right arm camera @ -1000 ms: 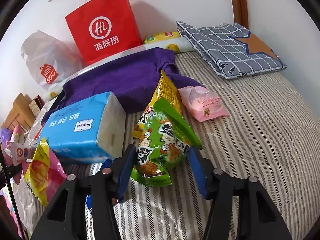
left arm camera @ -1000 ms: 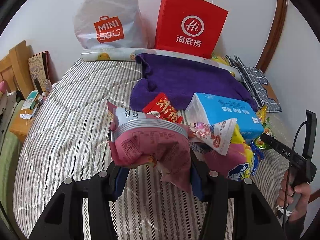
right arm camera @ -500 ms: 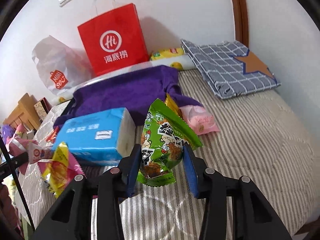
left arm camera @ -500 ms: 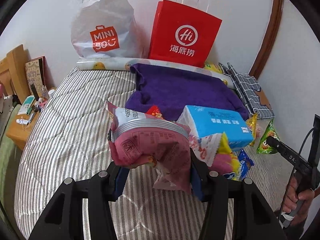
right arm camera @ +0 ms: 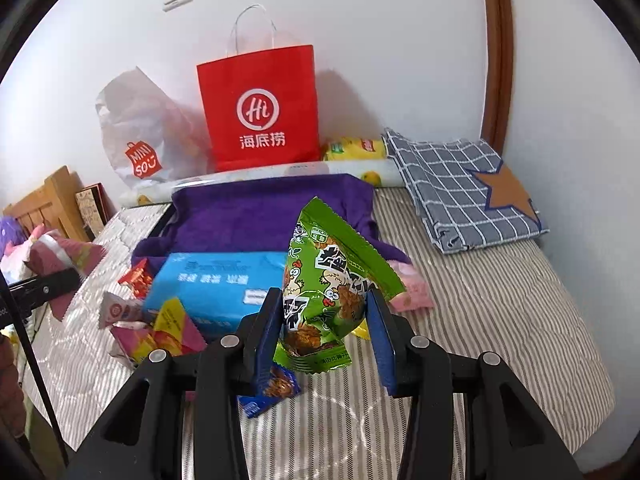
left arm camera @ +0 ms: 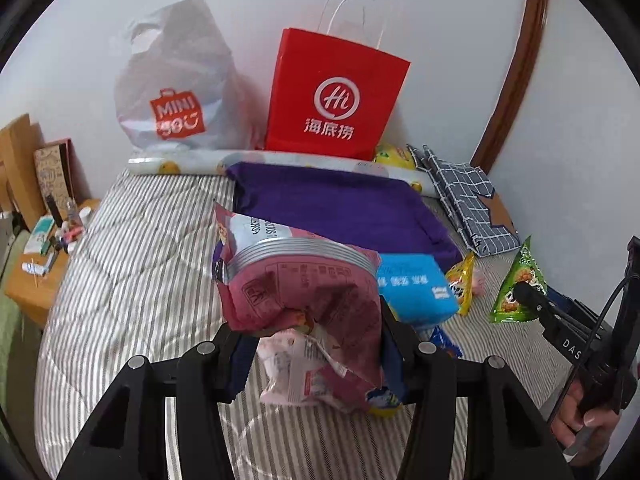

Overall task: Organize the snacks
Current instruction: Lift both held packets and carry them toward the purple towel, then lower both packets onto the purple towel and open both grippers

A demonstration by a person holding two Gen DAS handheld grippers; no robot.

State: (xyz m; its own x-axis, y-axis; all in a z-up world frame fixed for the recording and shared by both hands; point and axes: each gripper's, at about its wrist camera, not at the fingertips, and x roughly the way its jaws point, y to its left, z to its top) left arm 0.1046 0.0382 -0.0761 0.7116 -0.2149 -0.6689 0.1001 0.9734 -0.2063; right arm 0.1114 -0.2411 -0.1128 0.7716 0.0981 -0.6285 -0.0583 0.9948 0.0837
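My left gripper [left arm camera: 312, 356] is shut on a pink snack bag [left arm camera: 304, 296] and holds it above the striped bed [left arm camera: 132, 264]. My right gripper [right arm camera: 324, 332] is shut on a green snack bag [right arm camera: 324, 280] and holds it off the bed; that bag also shows at the right of the left wrist view [left arm camera: 516, 292]. Loose snacks lie around a blue tissue pack [right arm camera: 212, 284]: a red packet [right arm camera: 138, 276], a yellow-pink bag [right arm camera: 168, 332], a blue packet [right arm camera: 268, 396], a pale pink pack [right arm camera: 412, 288].
A red paper bag [right arm camera: 260, 112] and a white Miniso bag [right arm camera: 140, 136] stand against the wall behind a purple towel [right arm camera: 260, 212]. A folded checked cloth [right arm camera: 460, 188] lies at the right. A wooden bedside table [left arm camera: 36, 276] with small items is left of the bed.
Both grippers rose and drew back from the bed, each carrying its bag. The right gripper closed on the green bag and lifted it off the pile.
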